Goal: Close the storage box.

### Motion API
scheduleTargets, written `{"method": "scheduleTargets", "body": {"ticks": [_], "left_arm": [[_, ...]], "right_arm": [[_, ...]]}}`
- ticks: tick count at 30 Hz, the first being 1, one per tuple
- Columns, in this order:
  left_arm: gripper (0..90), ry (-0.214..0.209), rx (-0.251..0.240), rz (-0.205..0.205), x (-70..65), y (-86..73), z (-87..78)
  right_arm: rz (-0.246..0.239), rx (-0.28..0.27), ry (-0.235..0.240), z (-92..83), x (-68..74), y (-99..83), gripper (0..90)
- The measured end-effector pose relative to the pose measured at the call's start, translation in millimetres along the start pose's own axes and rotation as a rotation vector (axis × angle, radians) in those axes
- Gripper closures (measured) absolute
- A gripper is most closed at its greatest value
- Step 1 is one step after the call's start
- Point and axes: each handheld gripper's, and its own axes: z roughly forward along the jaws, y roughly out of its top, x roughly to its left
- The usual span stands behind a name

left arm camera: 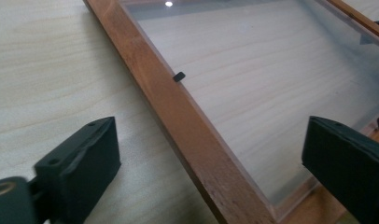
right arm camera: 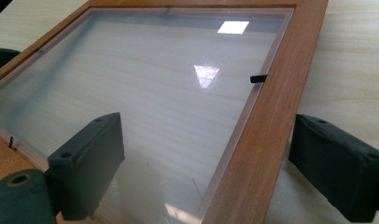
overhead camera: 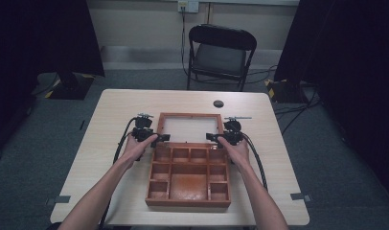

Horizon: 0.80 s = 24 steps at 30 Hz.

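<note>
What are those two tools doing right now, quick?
Left tool: open, jaws straddling the side rail of the glass-paned wooden lid, not gripping.
Right tool: open, straddling the lid's opposite rail, not gripping.

A pale wooden table (overhead camera: pixel 111 120) is sitting in front of me, with a small dark round fitting (overhead camera: pixel 218 103) lying near its far edge. Beyond the table, a black folding chair (overhead camera: pixel 220 53) is standing on grey carpet (overhead camera: pixel 49 139), facing me, with cables (overhead camera: pixel 259 75) trailing beneath it. Black curtains (overhead camera: pixel 44 38) are hanging on both sides, and a wall socket (overhead camera: pixel 188 5) is showing on the back wall.
</note>
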Motion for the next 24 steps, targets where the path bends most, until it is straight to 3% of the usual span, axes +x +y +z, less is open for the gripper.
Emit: {"method": "scheduleTargets", "body": {"ticks": [1, 4, 6, 9, 11, 16, 18, 24], "left_arm": [[1.5, -0.02, -0.005, -0.015, 2.6, -0.9, 1.2], [1.4, -0.023, 0.007, -0.042, 3.1, -0.9, 1.4], [1.4, -0.015, 0.003, -0.024, 1.5, -0.5, 1.2], [1.5, -0.075, 0.02, -0.07, 2.9, -1.7, 4.8], [1.4, -0.108, 0.023, -0.079, 2.3, -2.8, 7.3], [2.3, -0.139, 0.029, -0.048, -3.9, -0.4, 11.7], [3.6, -0.14, 0.055, -0.055, -4.7, 2.1, 11.9], [4.6, -0.147, 0.067, -0.059, -4.3, 3.4, 12.0]], "right_arm": [[-0.002, -0.009, -0.004, 0.8, 0.2, -0.8, 8.5], [0.007, -0.013, 0.002, 1.6, -0.5, -1.4, 8.5], [0.018, -0.004, 0.009, 1.6, -0.5, -0.8, 8.6], [0.03, 0.004, 0.02, 2.4, -1.7, -0.7, 8.7], [0.027, 0.001, 0.021, 2.4, -1.7, -0.8, 8.9], [0.021, 0.014, 0.017, 1.9, -0.7, 1.3, 10.1], [0.018, 0.012, 0.014, 1.7, -0.3, 1.1, 10.1], [0.022, 0.002, 0.014, 1.3, 0.2, -0.3, 10.2]]}}
